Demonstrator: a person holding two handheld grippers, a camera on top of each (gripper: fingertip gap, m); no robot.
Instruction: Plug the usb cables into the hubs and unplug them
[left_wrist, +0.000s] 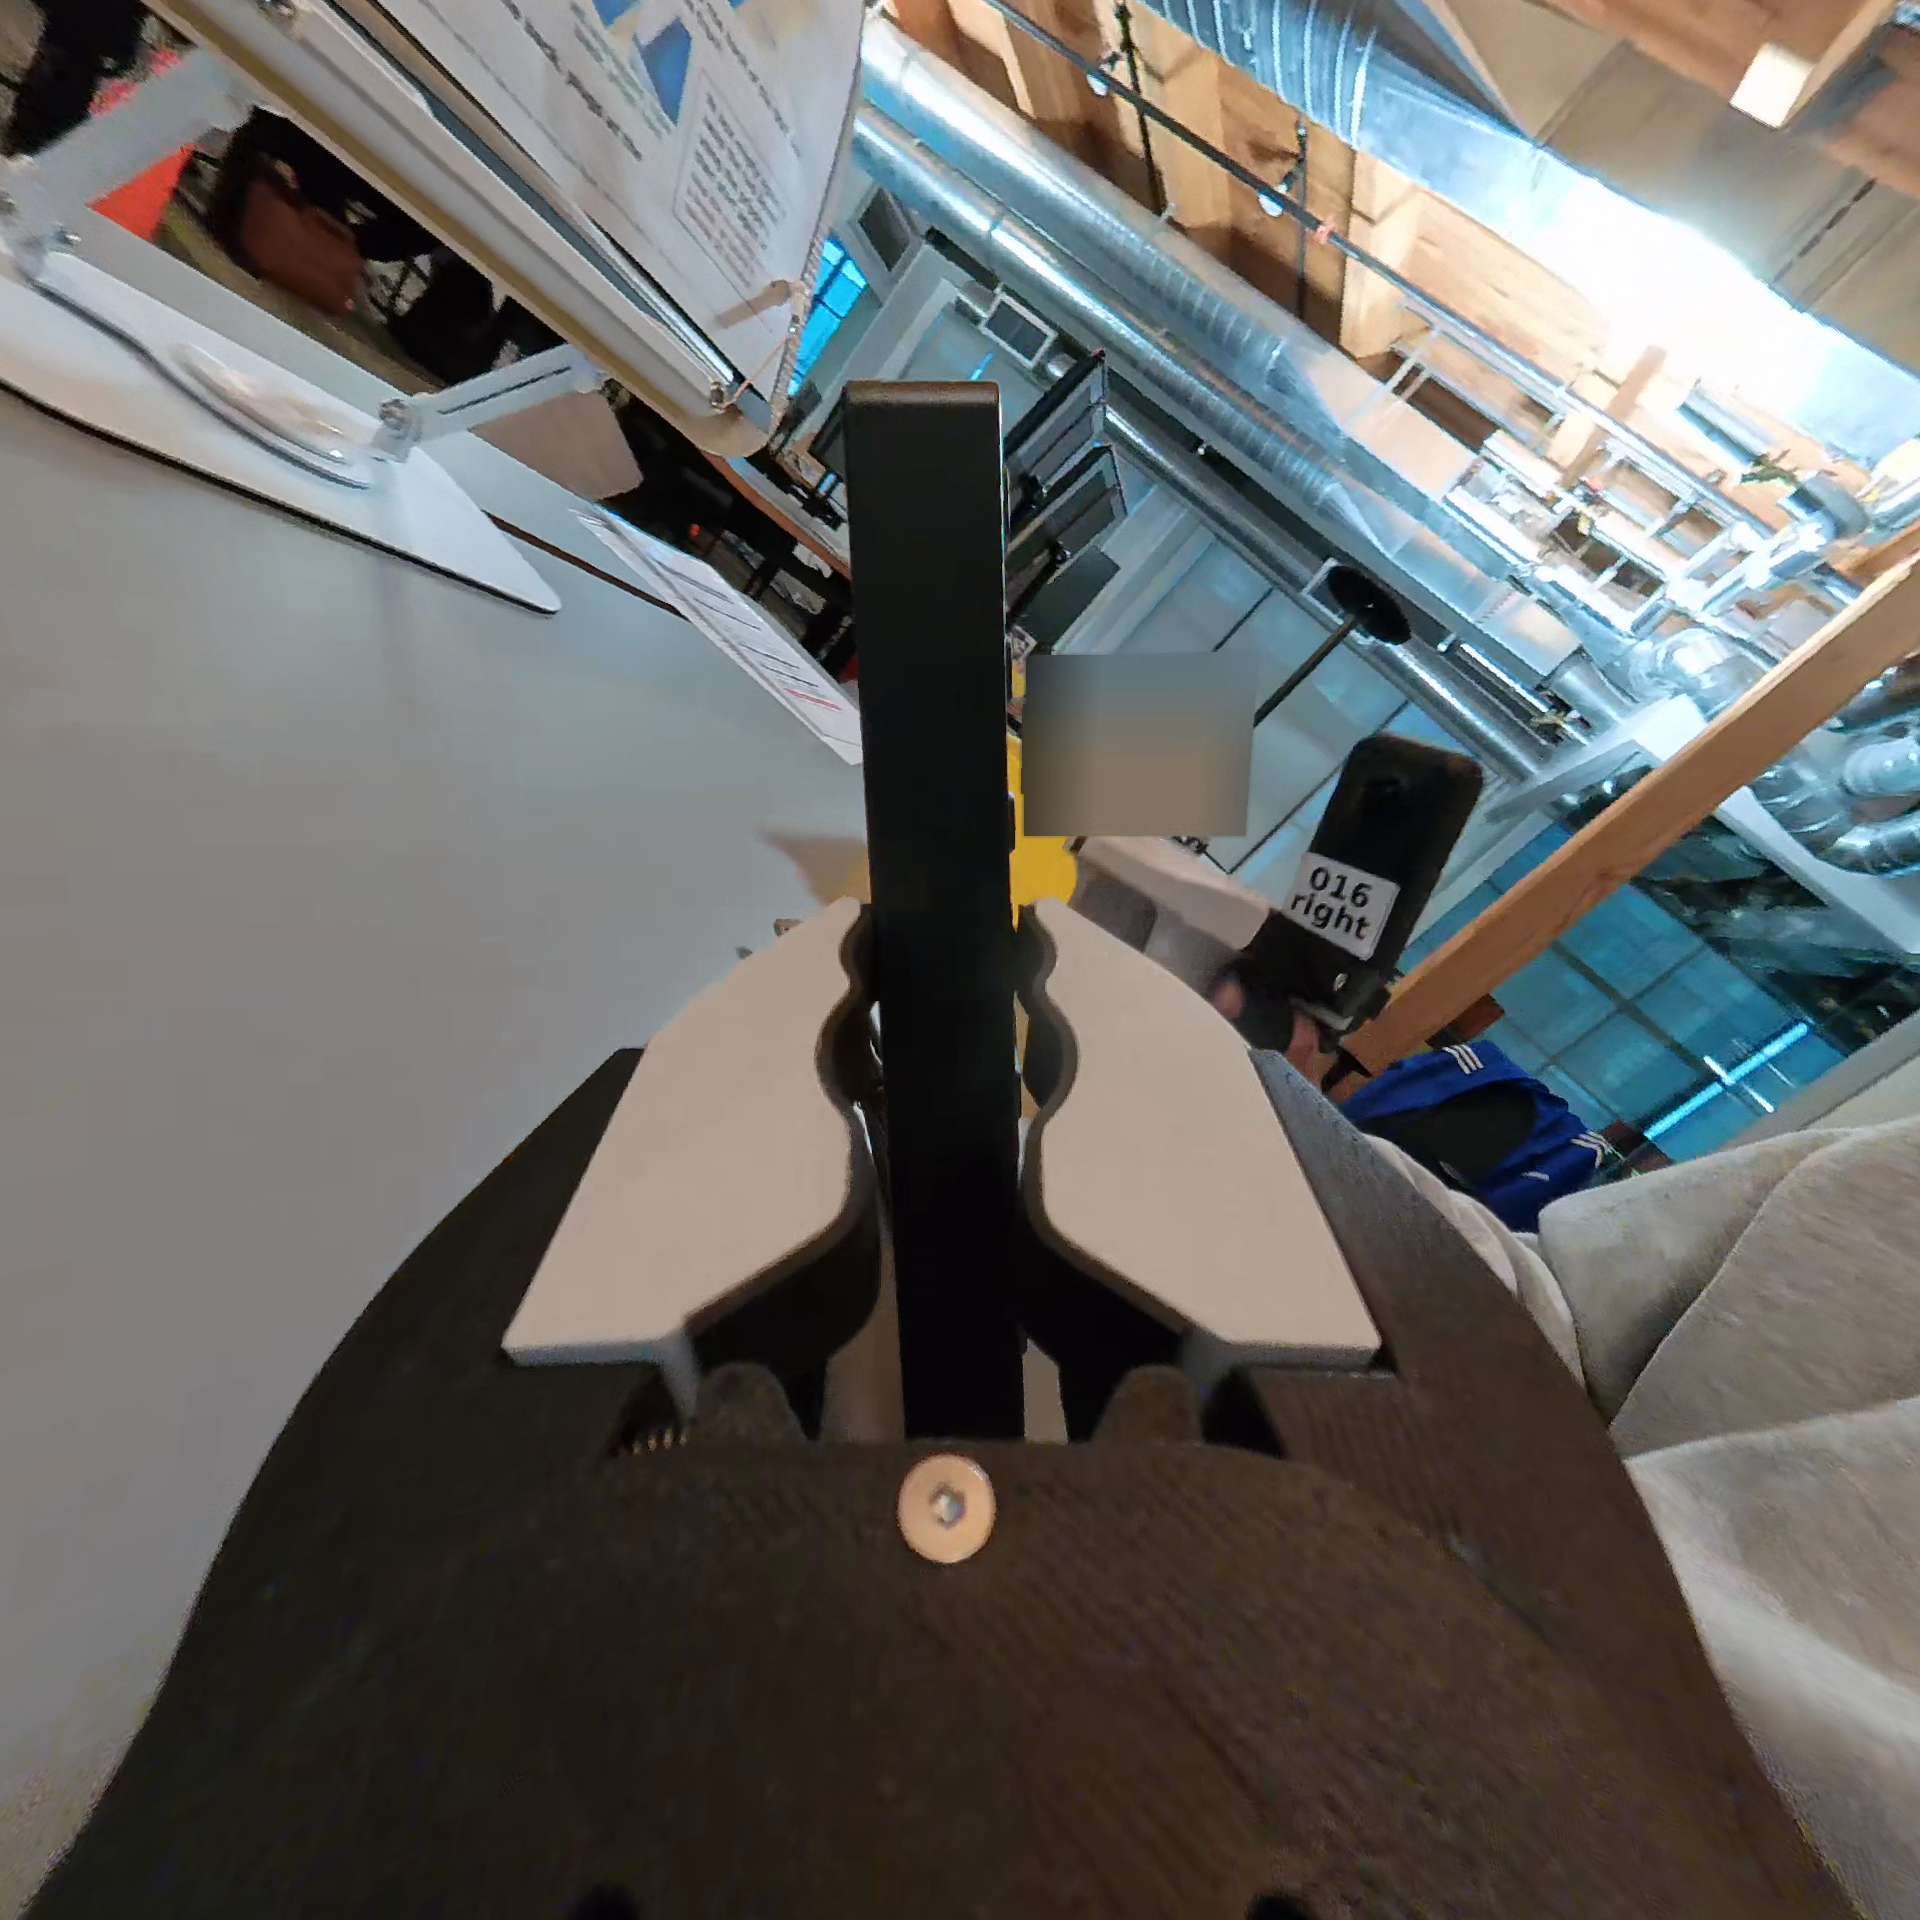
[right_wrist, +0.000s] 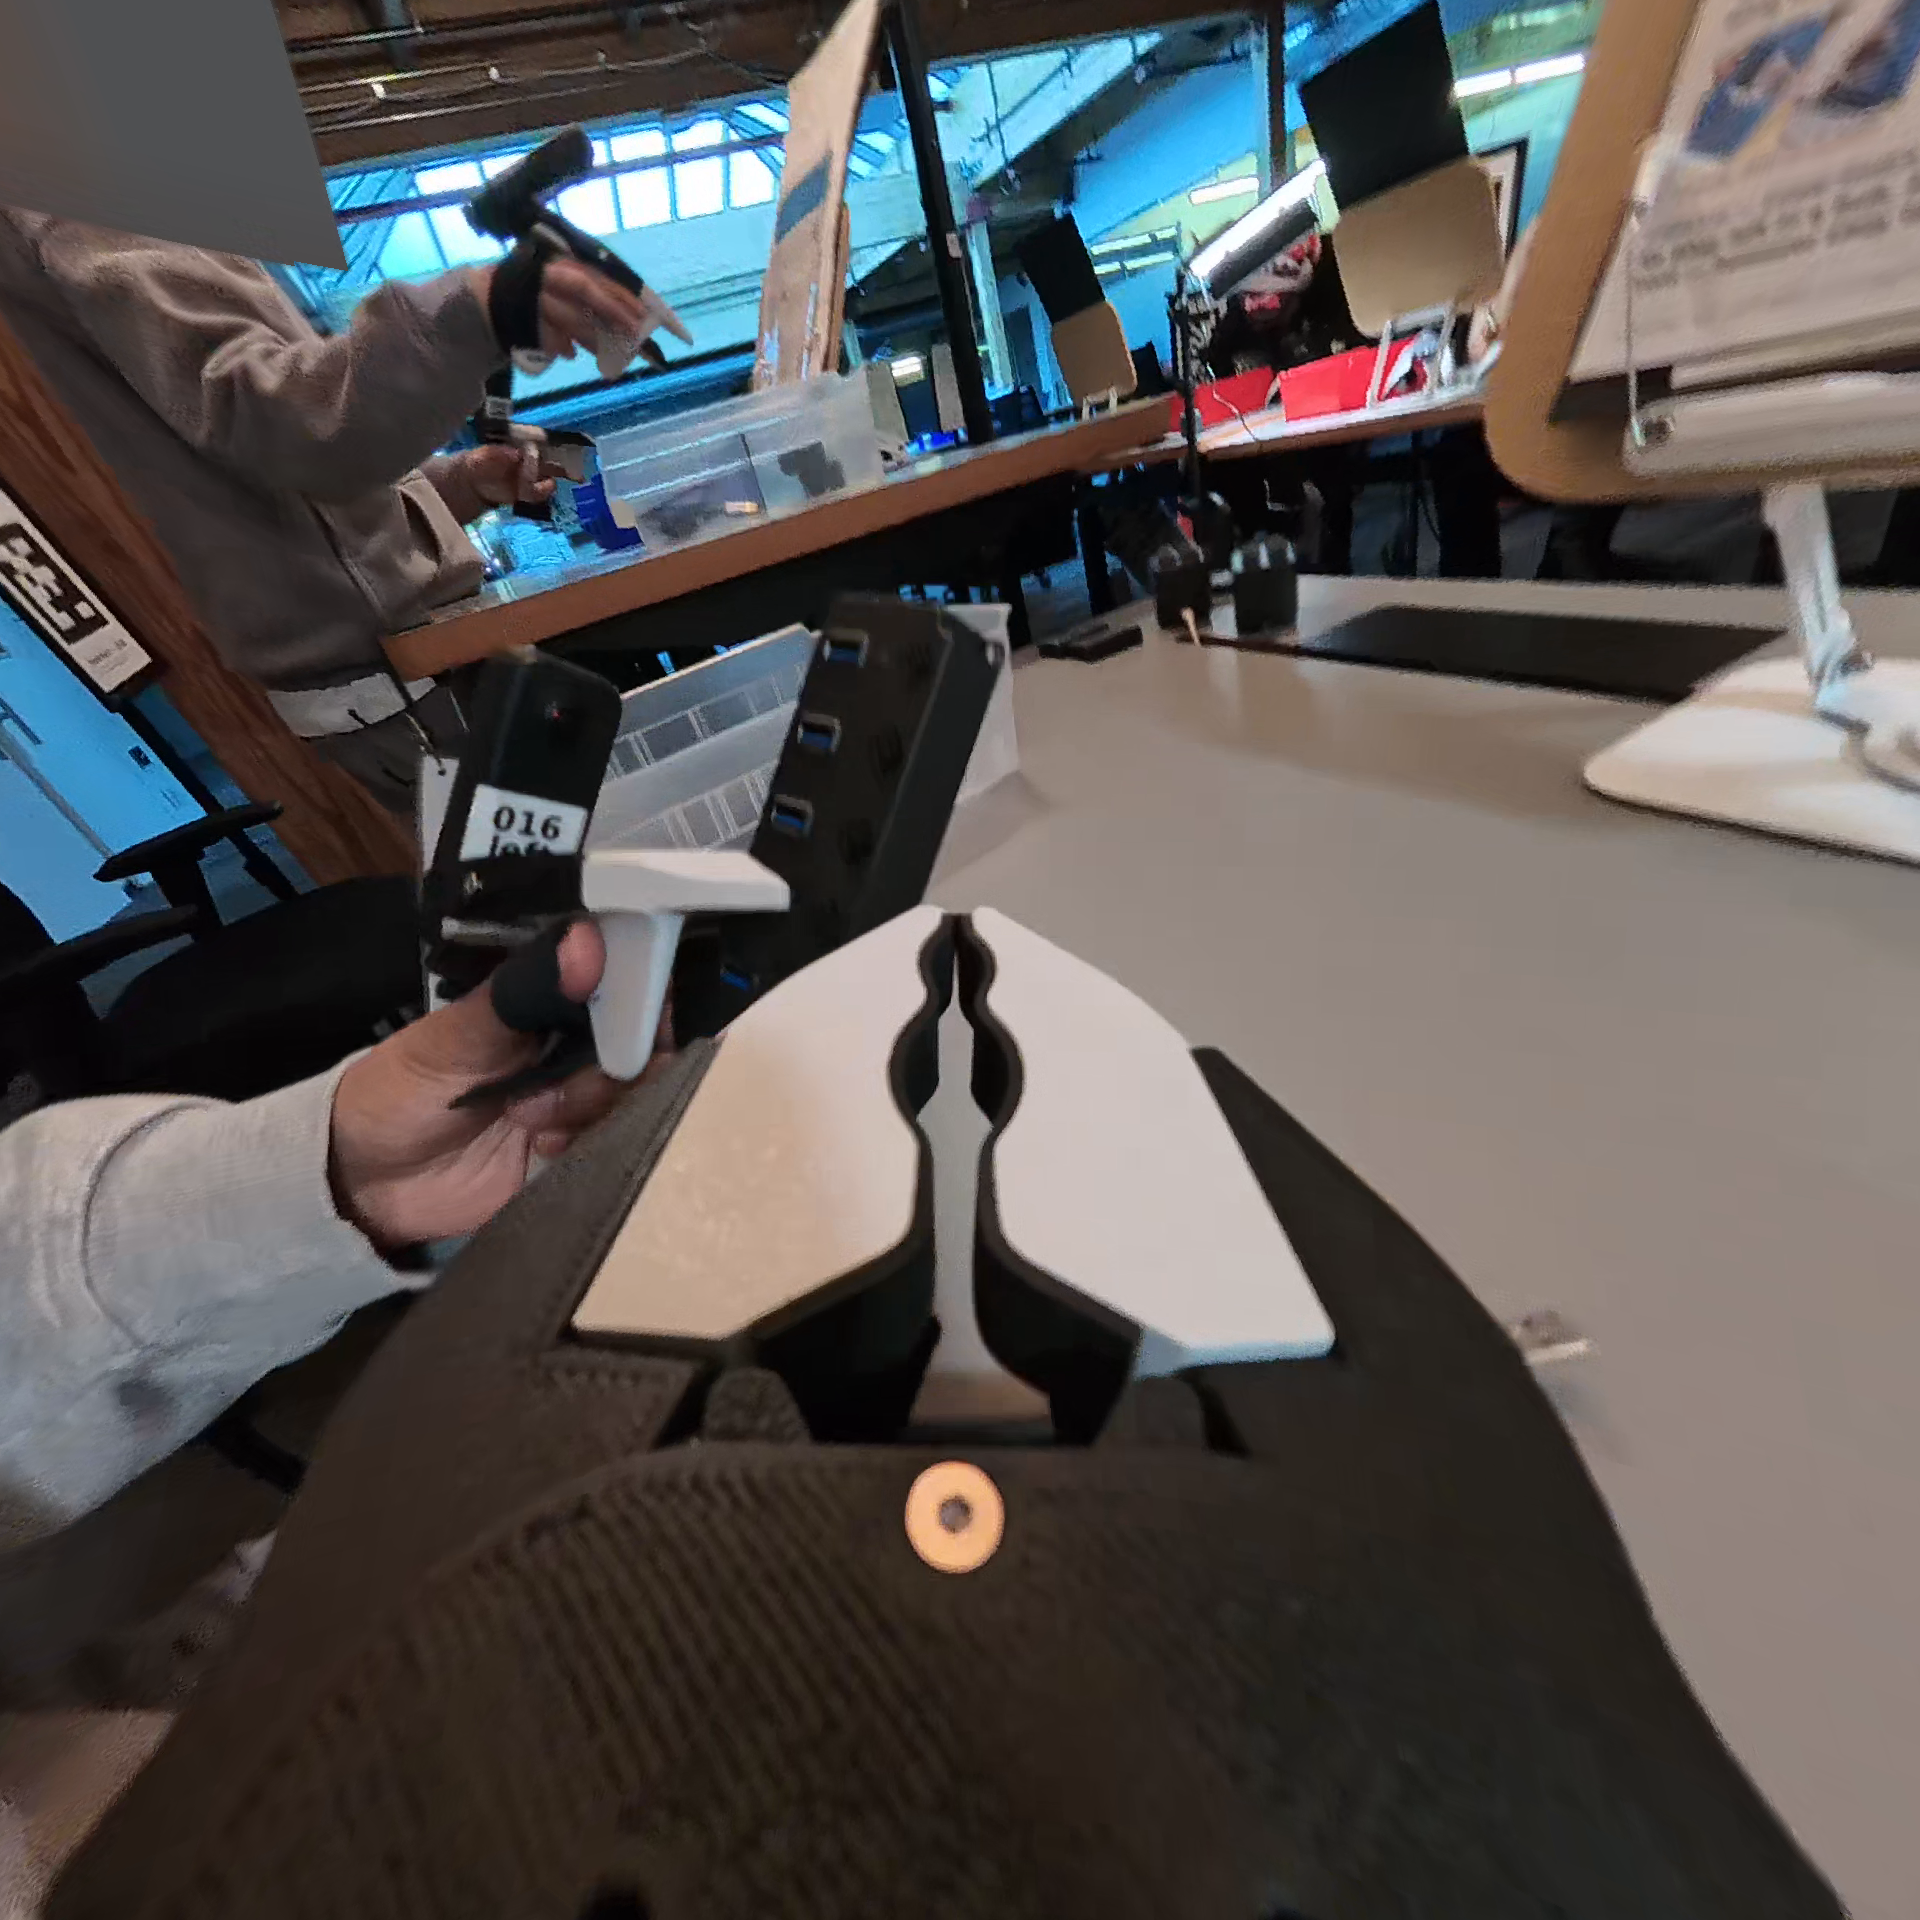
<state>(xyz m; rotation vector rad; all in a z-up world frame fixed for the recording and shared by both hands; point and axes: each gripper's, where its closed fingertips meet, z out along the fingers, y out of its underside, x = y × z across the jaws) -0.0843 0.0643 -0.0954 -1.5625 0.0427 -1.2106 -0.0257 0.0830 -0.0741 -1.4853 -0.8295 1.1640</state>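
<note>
My left gripper (left_wrist: 940, 914) is shut on a black USB hub (left_wrist: 930, 727), seen edge-on and standing up between the white fingers (left_wrist: 727, 1122). In the right wrist view the same hub (right_wrist: 883, 769) shows a row of blue ports along one edge and is held tilted above the grey table (right_wrist: 1351, 935), with the left gripper (right_wrist: 675, 894) in a person's hand. My right gripper (right_wrist: 961, 920) is shut and empty over the table, to the right of the hub. It also shows in the left wrist view (left_wrist: 1351, 894). I cannot make out a USB cable.
A white monitor stand base (right_wrist: 1766, 769) and a black mat (right_wrist: 1538, 644) lie at the far right. A small silver thing (right_wrist: 1548, 1335) lies on the table nearby. Another person in a grey jacket (right_wrist: 260, 468) stands at a further bench with clear bins (right_wrist: 748, 457).
</note>
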